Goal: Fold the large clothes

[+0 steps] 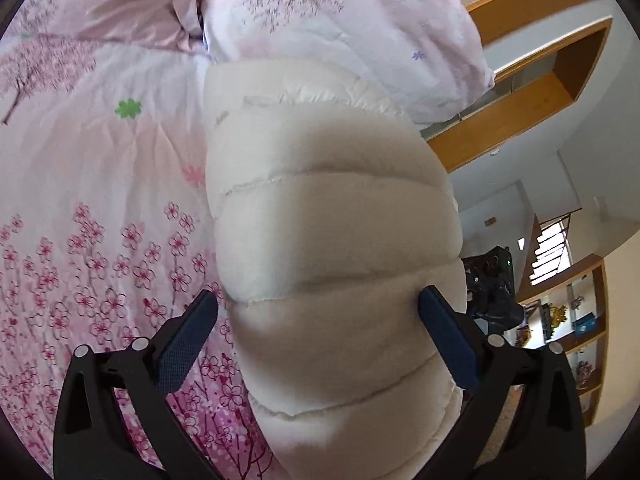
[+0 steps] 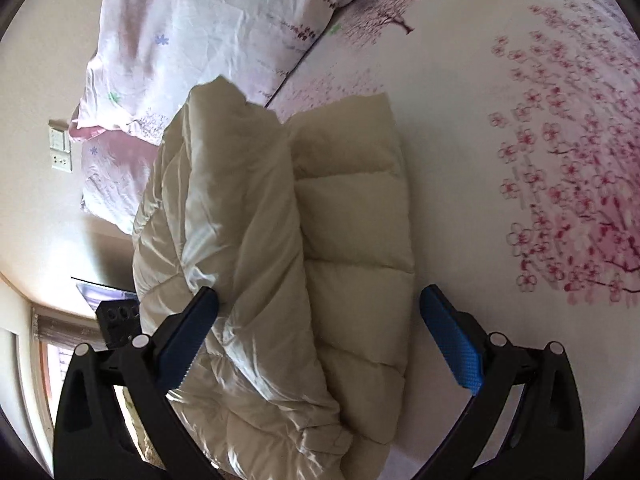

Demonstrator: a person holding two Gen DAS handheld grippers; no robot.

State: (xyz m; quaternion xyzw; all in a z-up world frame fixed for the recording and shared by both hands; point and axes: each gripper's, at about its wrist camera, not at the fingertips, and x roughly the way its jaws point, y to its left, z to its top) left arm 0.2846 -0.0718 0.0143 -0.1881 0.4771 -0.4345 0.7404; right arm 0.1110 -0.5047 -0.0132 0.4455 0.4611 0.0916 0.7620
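A cream quilted puffer jacket [image 1: 328,216] lies folded on a bed with a pink blossom-print sheet [image 1: 100,184]. My left gripper [image 1: 320,312] is open, its jaws spread either side of the puffy bundle, which fills the gap between them. In the right wrist view the jacket [image 2: 348,240] shows as a flat quilted layer with a bulkier crumpled fold [image 2: 232,208] lying over its left side. My right gripper [image 2: 320,312] is open, its jaws wide around the jacket's near end.
Pillows in matching floral cases [image 1: 340,12] [image 2: 208,28] lie beyond the jacket. Wooden shelving [image 1: 520,92] and a wall stand past the bed's edge. A wall socket [image 2: 60,148] and a window [image 2: 48,372] show at the right view's left.
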